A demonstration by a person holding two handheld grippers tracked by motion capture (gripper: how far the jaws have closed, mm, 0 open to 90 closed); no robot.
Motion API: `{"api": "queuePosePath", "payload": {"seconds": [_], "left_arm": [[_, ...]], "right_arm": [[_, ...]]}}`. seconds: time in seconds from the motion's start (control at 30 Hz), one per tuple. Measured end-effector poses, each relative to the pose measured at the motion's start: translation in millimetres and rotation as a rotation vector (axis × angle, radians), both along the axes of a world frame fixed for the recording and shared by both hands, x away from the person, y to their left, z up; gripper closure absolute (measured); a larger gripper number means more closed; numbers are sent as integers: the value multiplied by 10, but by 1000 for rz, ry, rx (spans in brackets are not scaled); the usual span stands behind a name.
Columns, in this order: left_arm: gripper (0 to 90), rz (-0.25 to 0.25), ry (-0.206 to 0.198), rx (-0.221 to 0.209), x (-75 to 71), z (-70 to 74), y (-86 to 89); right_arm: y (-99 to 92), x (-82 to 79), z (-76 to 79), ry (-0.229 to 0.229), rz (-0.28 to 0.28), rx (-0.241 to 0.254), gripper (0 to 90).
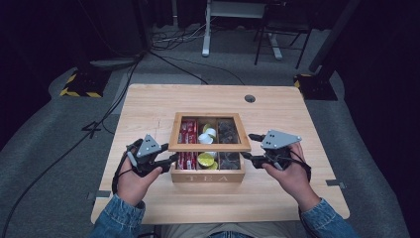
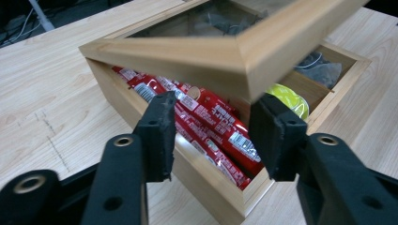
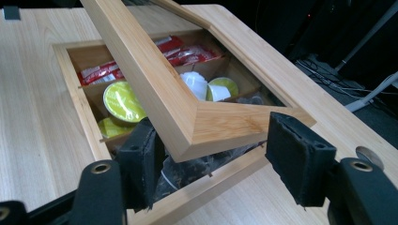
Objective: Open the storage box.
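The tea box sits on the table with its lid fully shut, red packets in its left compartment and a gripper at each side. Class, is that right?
Not quite. The lid is raised partway off the tea box, as the right gripper view shows. The red packets and the flanking left gripper and right gripper are right.

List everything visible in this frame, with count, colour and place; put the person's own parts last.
Table: one, light wood, centre.
Tea box: one, light wood, marked TEA, mid-table.
Lid: one, wood frame with clear pane, raised partway over the box.
Red sachets: several, left compartment.
Pods: several, yellow-green and white, middle compartment.
Dark tea bags: several, right compartment.
Cables: several, dark, grey floor beyond.
Left gripper: black, jaws apart at lid's left corner.
Right gripper: black, jaws apart at lid's right corner.
Sleeves: two, blue denim, bottom.
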State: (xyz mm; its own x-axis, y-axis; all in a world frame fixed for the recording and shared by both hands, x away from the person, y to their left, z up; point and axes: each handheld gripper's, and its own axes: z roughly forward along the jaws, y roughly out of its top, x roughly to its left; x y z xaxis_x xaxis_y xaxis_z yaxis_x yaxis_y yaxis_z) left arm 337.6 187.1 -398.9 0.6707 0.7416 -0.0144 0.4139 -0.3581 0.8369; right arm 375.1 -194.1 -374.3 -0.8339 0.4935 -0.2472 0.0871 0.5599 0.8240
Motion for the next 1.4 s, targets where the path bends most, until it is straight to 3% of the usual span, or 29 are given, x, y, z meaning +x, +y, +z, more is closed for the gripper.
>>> {"api": "queuePosePath", "payload": {"seconds": [0.43,0.83,1.4], "left_arm": [[438,52,22,-3,-63,-60,165],[439,117,44,-9,-136,-125,372],[426,133,65,-28,77,-221,460]], "right_arm": [[-1,219,334,-14,24,63,447],[98,438,552,-27,57,90,536],[133,872,798,-63,-13,140,555]]}}
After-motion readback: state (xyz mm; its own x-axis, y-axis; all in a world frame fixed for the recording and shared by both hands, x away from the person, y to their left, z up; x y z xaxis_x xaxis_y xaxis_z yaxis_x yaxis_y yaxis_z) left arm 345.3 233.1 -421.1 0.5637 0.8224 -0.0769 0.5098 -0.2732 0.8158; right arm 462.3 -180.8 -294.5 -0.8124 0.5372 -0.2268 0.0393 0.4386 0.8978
